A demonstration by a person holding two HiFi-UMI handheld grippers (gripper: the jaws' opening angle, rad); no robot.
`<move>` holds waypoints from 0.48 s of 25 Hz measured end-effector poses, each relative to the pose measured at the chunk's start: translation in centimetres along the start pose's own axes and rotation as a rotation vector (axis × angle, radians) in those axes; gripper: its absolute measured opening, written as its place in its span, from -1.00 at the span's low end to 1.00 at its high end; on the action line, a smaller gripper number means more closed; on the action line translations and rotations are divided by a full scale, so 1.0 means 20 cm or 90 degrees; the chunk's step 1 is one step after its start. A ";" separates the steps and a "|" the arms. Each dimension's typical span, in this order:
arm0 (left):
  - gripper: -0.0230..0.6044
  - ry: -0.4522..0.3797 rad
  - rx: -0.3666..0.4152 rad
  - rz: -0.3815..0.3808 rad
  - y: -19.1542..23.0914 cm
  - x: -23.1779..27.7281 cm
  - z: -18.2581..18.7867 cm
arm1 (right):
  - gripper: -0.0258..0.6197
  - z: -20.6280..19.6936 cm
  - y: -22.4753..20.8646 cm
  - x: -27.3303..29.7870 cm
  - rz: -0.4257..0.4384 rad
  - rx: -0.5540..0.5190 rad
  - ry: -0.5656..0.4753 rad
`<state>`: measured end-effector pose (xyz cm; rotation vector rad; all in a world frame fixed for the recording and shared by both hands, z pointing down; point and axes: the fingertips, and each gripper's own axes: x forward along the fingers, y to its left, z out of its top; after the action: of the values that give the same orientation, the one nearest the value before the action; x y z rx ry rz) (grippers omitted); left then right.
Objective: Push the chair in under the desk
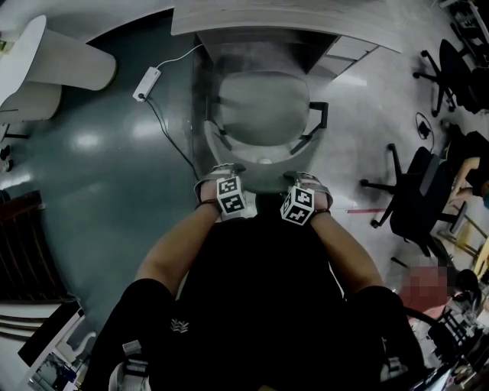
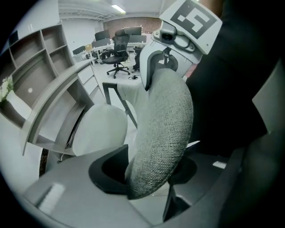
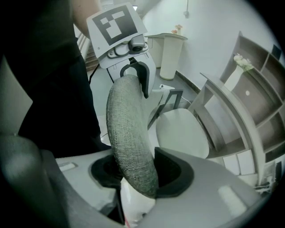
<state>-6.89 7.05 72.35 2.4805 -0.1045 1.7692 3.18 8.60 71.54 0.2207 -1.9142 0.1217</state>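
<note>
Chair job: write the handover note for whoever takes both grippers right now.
Left gripper: shut on the top edge of the grey fabric backrest.
Right gripper: shut on the same edge, further to the right.
Things: the office chair faces the desk, lined up with its opening, and most of the seat is out in front of the desk edge.
Done: both grips are set.
Left: push the chair straight forward until the seat is under the desk, then release.
</note>
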 end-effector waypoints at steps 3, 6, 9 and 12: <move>-0.24 -0.003 0.008 -0.007 0.03 0.01 0.04 | -0.39 -0.02 -0.04 -0.01 0.011 -0.008 -0.002; -0.25 0.003 0.007 -0.014 0.04 0.01 0.07 | -0.39 -0.03 -0.07 -0.03 0.022 -0.012 -0.011; -0.26 0.016 -0.002 -0.012 0.09 -0.01 0.11 | -0.40 -0.02 -0.12 -0.06 0.033 0.002 -0.029; -0.29 0.035 0.004 -0.021 0.12 -0.02 0.13 | -0.40 -0.02 -0.15 -0.08 0.041 0.017 -0.039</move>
<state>-4.82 4.27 71.11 2.4213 -0.0533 1.8258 4.80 5.94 70.11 0.1817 -1.9818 0.1858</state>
